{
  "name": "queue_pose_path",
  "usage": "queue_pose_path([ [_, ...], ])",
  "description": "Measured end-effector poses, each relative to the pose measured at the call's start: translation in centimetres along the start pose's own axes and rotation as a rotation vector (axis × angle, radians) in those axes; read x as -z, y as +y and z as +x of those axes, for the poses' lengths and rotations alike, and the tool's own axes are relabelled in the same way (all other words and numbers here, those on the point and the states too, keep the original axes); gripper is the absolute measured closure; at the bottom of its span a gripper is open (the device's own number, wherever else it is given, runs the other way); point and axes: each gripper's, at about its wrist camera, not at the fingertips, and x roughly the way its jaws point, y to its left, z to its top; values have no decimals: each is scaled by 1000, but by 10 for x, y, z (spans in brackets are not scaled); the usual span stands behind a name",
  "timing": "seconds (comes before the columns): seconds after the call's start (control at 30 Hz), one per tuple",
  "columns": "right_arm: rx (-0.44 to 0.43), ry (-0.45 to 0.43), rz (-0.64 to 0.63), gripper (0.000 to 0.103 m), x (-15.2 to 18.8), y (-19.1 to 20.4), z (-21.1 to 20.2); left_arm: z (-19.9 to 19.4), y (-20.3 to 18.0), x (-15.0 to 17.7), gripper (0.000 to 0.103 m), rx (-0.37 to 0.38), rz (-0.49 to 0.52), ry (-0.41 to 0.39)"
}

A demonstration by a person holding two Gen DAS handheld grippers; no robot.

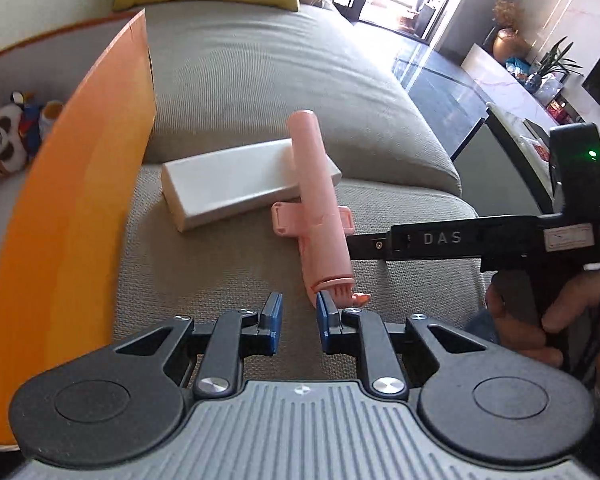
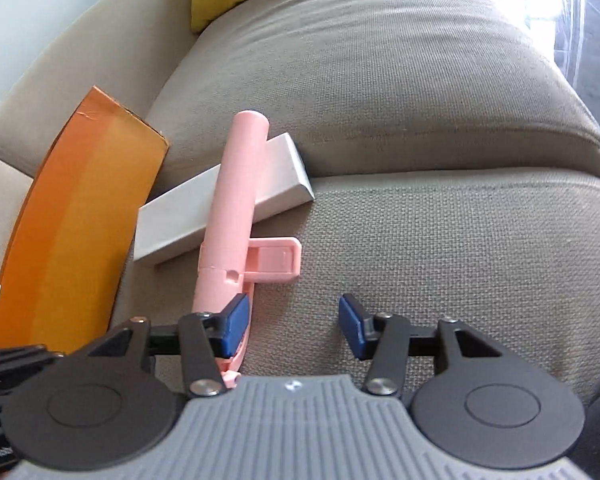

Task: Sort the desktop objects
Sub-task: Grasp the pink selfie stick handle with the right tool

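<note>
We found the pink selfie stick (image 1: 320,208) lying on the sofa seat cushion (image 1: 228,264), its far end propped across a white rectangular box (image 1: 236,184) that sat against the foot of the back cushion (image 1: 284,80). An orange storage box (image 1: 80,184) stood just beside the white box at the cushion's left side, with plush toys (image 1: 12,136) in it.

The stick's long axis ran from the near edge of the seat toward the back cushion, so its near end pointed almost straight at both of our tools. Our left tongs (image 1: 298,312) were nearly closed with nothing between the pads; the stick's near end lay just ahead and slightly right of them, close by the right pad. Our right tongs (image 2: 292,328) stood released and wide, empty in the gap, and the stick lay off to their left, passing under the left pad (image 2: 234,328).

We judged the left tongs the better aligned with the stick's end, though they would have to open before closing across the shaft. The right tongs were already spread but would need to shift left to straddle it.
</note>
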Motion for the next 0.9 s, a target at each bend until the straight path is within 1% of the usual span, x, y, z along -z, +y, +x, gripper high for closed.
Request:
queue_pose_path([
  [0.13, -29, -8, 13, 49, -1, -3, 1, 13, 6, -4, 82, 10, -39, 13],
  [0.23, -60, -24, 39, 50, 0, -8, 3, 17, 11, -7, 82, 30, -75, 7],
  [0.27, -72, -31, 55, 52, 0, -10, 3, 18, 12, -7, 83, 36, -81, 5],
  [0.4, -127, -44, 133, 54, 3, -24, 3, 24, 13, -10, 83, 43, -99, 4],
  [0.53, -179, -42, 203, 56, 3, -35, 5, 34, 14, -11, 86, 50, -109, 30],
  [0.63, -227, -41, 259, 58, -1, -43, 8, 37, 15, -12, 86, 40, -115, 29],
  [0.77, -251, -47, 270, 59, -10, -45, 15, 33, 19, -17, 86, 22, -133, -4],
  [0.8, -255, -44, 271, 61, -11, -44, 18, 34, 20, -19, 86, 16, -139, -11],
  [0.87, -266, -30, 271, 73, -10, -42, 23, 37, 23, -25, 86, 4, -156, -14],
  [0.9, -270, -26, 269, 77, -9, -41, 24, 40, 24, -27, 86, 5, -162, -15],
])
